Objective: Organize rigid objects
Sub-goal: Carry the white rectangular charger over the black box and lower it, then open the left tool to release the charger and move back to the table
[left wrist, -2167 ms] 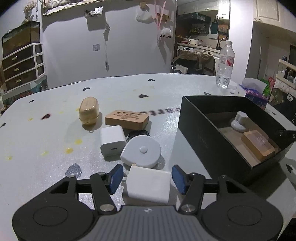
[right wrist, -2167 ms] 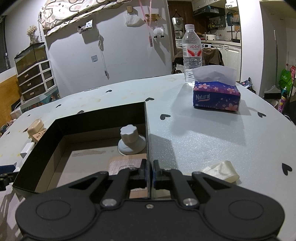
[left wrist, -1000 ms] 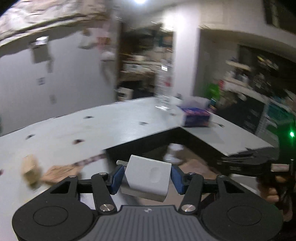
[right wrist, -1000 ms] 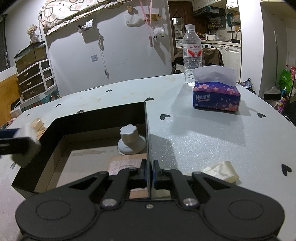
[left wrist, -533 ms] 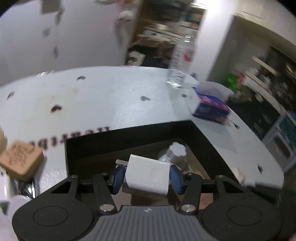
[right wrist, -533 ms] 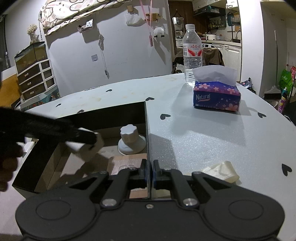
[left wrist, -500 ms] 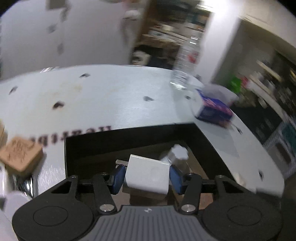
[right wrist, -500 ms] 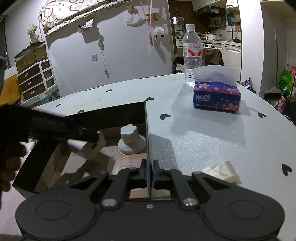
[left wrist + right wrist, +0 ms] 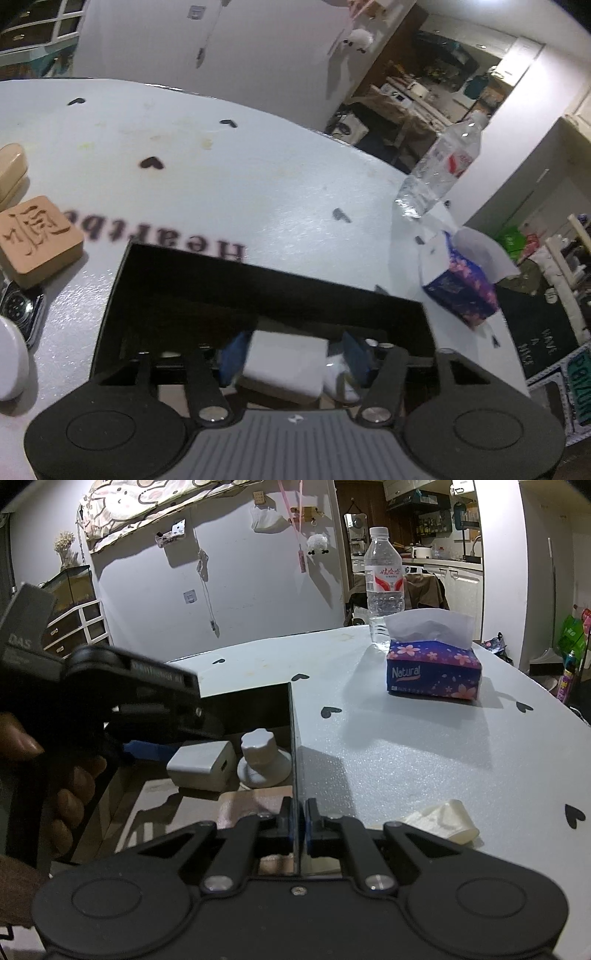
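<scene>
Step in hand: release. Left gripper inside black box, jaws just been opening, spread off white charger (beside white knob). Right gripper pinches box wall. Next, likely: withdraw, fetch wooden block.

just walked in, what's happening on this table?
A person is sorting small items into the black box. The left gripper has just been opening around a white charger inside the box, beside a white knob. The right gripper is shut on the box's wall, steadying it. A wooden block waits outside.
</scene>
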Demonstrator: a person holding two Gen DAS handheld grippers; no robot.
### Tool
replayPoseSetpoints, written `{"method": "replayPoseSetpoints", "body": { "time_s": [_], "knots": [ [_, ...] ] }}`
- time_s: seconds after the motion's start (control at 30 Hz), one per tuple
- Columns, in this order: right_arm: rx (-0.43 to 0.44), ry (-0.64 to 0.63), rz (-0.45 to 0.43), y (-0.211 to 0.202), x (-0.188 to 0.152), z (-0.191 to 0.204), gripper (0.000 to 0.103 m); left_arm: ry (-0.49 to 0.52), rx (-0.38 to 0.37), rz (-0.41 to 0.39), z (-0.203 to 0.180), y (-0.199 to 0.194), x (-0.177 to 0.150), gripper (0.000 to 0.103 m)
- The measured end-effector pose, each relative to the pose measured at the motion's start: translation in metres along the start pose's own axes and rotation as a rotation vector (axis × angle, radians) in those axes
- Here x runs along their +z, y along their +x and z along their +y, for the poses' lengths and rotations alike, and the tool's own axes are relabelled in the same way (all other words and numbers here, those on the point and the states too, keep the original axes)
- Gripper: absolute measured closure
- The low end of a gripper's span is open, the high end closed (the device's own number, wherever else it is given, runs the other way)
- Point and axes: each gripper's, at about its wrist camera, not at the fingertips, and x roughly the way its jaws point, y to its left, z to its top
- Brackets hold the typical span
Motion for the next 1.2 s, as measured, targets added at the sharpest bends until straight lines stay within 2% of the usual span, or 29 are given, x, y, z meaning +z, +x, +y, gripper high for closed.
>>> {"method": "replayPoseSetpoints", "body": {
  "time_s": [0.03, 0.47, 0.6, 0.73, 0.87, 1.0, 1.1, 1.2],
  "knots": [
    [0.000, 0.000, 0.000, 0.000, 0.000, 0.000, 0.097, 0.001, -0.013, 0.002, -0.001, -0.002, 0.000, 0.035],
    [-0.001, -0.001, 0.000, 0.000, 0.000, 0.000, 0.097, 0.054, -0.071, 0.044, -0.007, -0.023, -0.008, 0.032],
    [-0.006, -0.002, 0.000, 0.000, 0.000, 0.001, 0.097, 0.079, -0.052, 0.048, -0.010, -0.019, -0.009, 0.019],
    [-0.006, -0.003, 0.000, 0.000, 0.000, 0.001, 0.097, 0.116, -0.030, 0.094, -0.013, -0.002, -0.008, 0.013],
    [-0.001, -0.001, -0.001, 0.000, 0.000, 0.000, 0.097, 0.109, -0.027, 0.118, -0.010, 0.011, -0.010, 0.012],
    [-0.002, -0.001, 0.000, 0.000, 0.000, 0.000, 0.097, 0.104, -0.108, 0.153, -0.010, 0.008, -0.012, 0.012],
    [-0.002, -0.001, 0.000, 0.000, 0.000, 0.000, 0.097, 0.163, -0.101, 0.129, -0.018, 0.000, -0.017, 0.012],
    [-0.001, -0.001, 0.000, 0.000, 0.000, 0.000, 0.097, 0.167, -0.107, 0.124, -0.019, -0.007, -0.017, 0.012]
  ]
}}
